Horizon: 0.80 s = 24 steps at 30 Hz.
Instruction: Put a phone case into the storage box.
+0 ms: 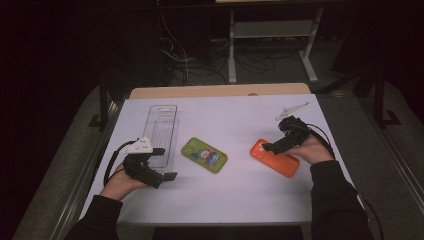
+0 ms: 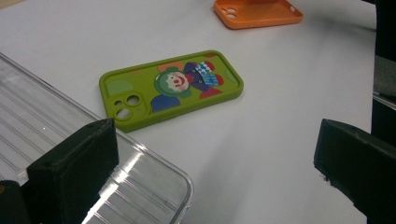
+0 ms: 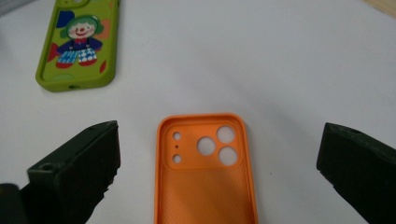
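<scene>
High view showed the white table [image 1: 240,200] as the biggest thing before me, with my two sleeves coming in from 6 o'clock. Next in size was the clear plastic tray [image 1: 161,131], lying lengthwise at about 10 o'clock from the table's middle, its long side running away from me. My left gripper [image 1: 159,164] hung at the tray's near end, at about 8 o'clock, its jaws spread wide with nothing between them. In the left gripper view one jaw sat over the tray's rounded corner [image 2: 154,186], but I could not tell whether it touched.

My right gripper [image 1: 277,142] was at about 3 o'clock, over the orange phone case [image 1: 275,157], which lay flat on the table, inner side up. In the right gripper view that orange case [image 3: 205,172] sat between my two black jaws, camera holes towards 12 o'clock; the jaws stood wide apart, well clear of both its long edges, gripping nothing.

At the table's middle, between my two grippers, lay the green phone case [image 1: 204,155] with a clown picture, slanted, apart from the tray and from the orange case. The left gripper view showed it [image 2: 173,88] at 12 o'clock of my jaws, camera holes nearest the tray.
</scene>
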Tool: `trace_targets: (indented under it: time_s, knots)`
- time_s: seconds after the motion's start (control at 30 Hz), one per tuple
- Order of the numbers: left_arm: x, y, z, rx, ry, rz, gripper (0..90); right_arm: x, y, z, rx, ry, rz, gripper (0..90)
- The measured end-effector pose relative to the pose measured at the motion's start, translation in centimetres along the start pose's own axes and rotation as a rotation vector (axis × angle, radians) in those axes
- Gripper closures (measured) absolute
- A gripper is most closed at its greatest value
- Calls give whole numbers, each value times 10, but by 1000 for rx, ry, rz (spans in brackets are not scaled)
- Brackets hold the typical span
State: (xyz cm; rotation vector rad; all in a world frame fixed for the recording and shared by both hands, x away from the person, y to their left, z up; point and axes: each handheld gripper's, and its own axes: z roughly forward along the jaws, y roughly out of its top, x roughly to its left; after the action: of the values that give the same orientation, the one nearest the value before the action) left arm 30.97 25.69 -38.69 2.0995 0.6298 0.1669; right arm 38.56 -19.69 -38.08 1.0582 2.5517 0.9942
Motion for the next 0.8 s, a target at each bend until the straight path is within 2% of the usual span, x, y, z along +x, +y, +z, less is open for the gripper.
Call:
trace_targets:
  time_s: [0.1, 0.13, 0.5, 0.8]
  knots:
    - [0, 0, 0, 2, 0, 1, 0, 1, -3, 3, 18, -16, -10, 0]
    - [0, 0, 0, 3, 1, 2, 0, 0, -5, 5, 33, -1, -4, 0]
    - [0, 0, 0, -2, -1, 5, 0, 0, -15, 17, 119, 9, 3, 0]
    - [0, 0, 0, 0, 1, 4, 0, 0, -24, 28, 177, 17, -19, 0]
